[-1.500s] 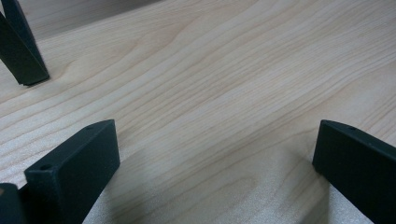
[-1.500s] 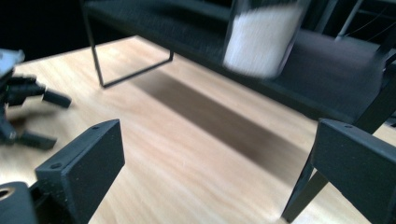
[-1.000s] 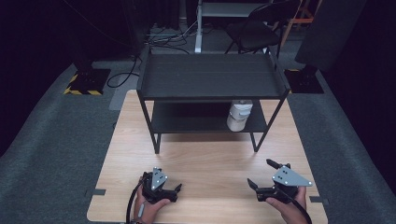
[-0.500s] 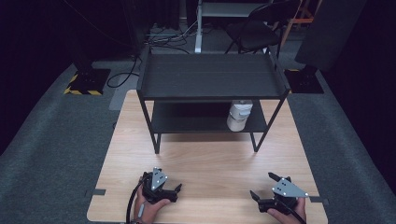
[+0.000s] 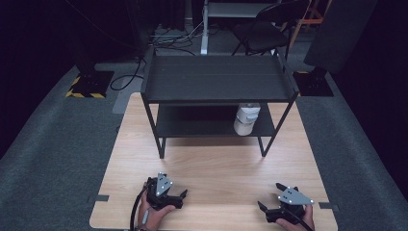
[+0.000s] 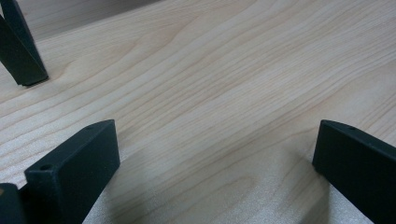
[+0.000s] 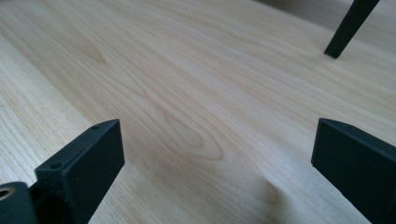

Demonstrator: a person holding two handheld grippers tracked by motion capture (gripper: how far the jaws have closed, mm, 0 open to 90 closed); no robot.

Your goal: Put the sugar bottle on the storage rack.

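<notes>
Low over the wooden table, near its front edge, my left gripper is held in a hand at the left. In the left gripper view the left gripper is open, with bare wood between its jaws. At the front right a hand holds my right gripper. The right gripper view has the right gripper open too, with nothing between its jaws. A black two-level shelf rack stands at the table's middle and back. A white container sits on its lower shelf, right of centre.
One rack leg stands ahead of the left gripper, and another rack leg ahead of the right. Grey carpet surrounds the table. Behind it are a dark chair, cables and a black speaker stand.
My right gripper has drawn back toward the near table edge. The left gripper has stayed where it was. Both remain open.
</notes>
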